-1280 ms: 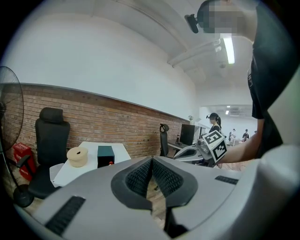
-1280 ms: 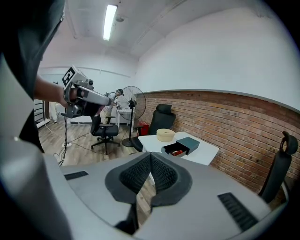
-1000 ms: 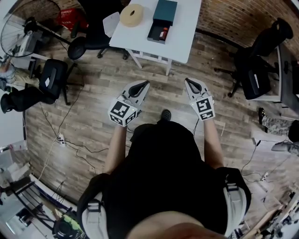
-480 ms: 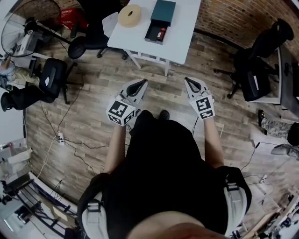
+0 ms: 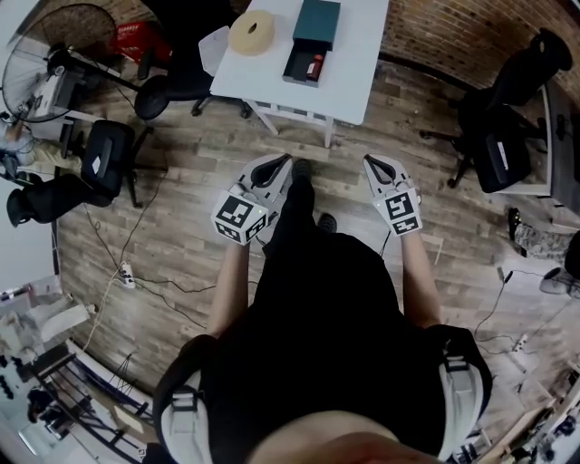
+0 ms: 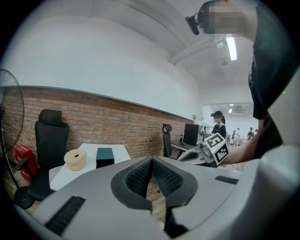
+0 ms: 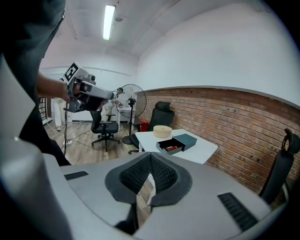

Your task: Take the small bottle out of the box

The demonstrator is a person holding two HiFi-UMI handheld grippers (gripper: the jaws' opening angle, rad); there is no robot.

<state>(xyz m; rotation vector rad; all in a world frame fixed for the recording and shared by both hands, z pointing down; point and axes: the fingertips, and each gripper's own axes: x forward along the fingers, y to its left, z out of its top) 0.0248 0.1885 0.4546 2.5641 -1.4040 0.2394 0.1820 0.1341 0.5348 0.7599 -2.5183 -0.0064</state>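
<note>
Where the person stands, bare wood-plank floor (image 5: 199,172) lies open up to the white rectangular table (image 5: 353,63) ahead, black office chairs (image 5: 109,154) well off to either side. Left gripper (image 5: 277,165) and right gripper (image 5: 372,165) hang over that floor, well short of the table's near edge, each with jaws pressed together on nothing. On the table sits the dark teal slide-out box (image 5: 319,20), black tray (image 5: 297,65) pulled toward the near edge, the small red bottle (image 5: 316,66) lying inside it

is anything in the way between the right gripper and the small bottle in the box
Nothing visible. Only bare floor lies between the right gripper and the table, and the small bottle lies uncovered in the box's open tray.
</note>
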